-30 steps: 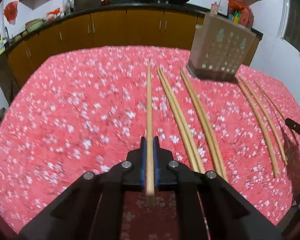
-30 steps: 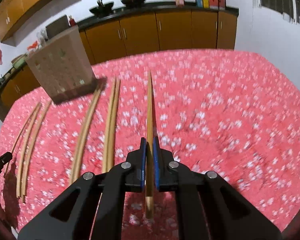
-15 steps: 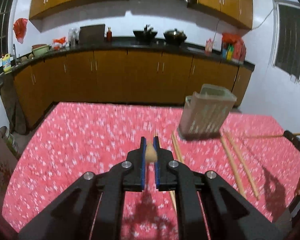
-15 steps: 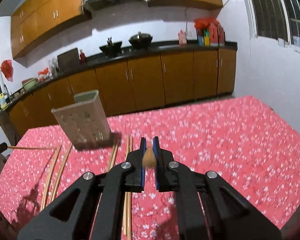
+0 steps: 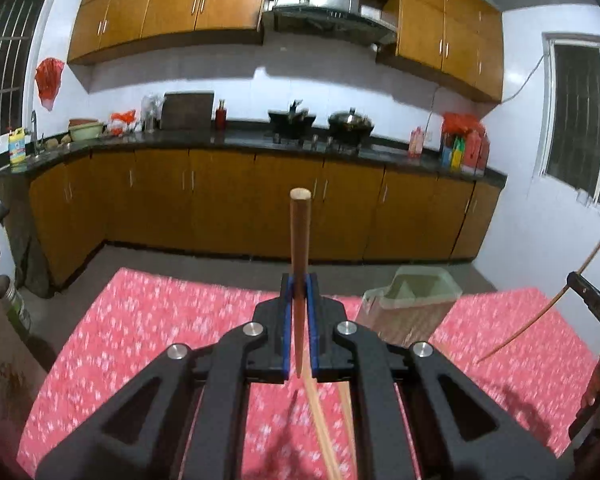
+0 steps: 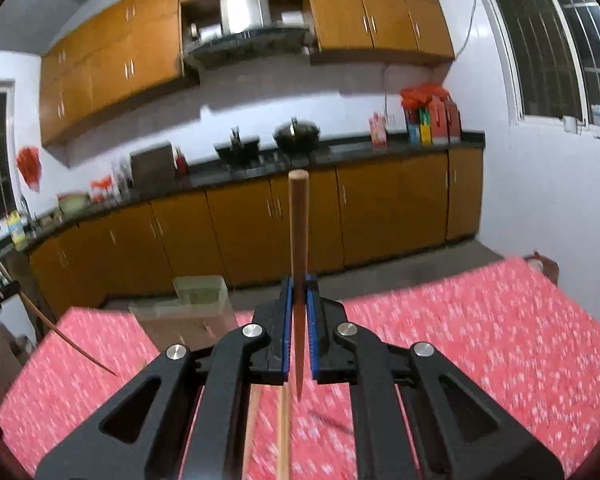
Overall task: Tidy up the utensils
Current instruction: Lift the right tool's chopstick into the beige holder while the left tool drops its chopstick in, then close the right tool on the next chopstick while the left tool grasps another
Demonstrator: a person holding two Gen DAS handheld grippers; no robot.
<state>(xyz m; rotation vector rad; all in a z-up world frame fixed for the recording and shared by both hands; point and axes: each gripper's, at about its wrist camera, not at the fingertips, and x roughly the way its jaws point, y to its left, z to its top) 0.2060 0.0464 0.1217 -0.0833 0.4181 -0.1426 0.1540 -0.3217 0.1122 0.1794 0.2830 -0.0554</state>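
Note:
My left gripper (image 5: 299, 280) is shut on a wooden chopstick (image 5: 299, 240) and holds it upright above the red floral table (image 5: 140, 340). My right gripper (image 6: 299, 282) is shut on another chopstick (image 6: 298, 232), also upright. The beige perforated utensil holder (image 5: 410, 304) stands just right of the left gripper; in the right wrist view the holder (image 6: 188, 312) is left of the gripper. More chopsticks (image 5: 320, 420) lie on the table below the fingers, also in the right wrist view (image 6: 284, 432). The right gripper's chopstick shows at the left view's right edge (image 5: 540, 316).
Brown kitchen cabinets (image 5: 240, 204) and a dark counter with pots (image 5: 320, 124) run along the far wall behind the table. A window (image 6: 560, 48) is on the right wall. The table's far edge (image 5: 220, 280) is close ahead.
Both grippers have lifted and tilted up with their chopsticks, from flat along the table to upright. The views now face the kitchen wall instead of the tabletop.

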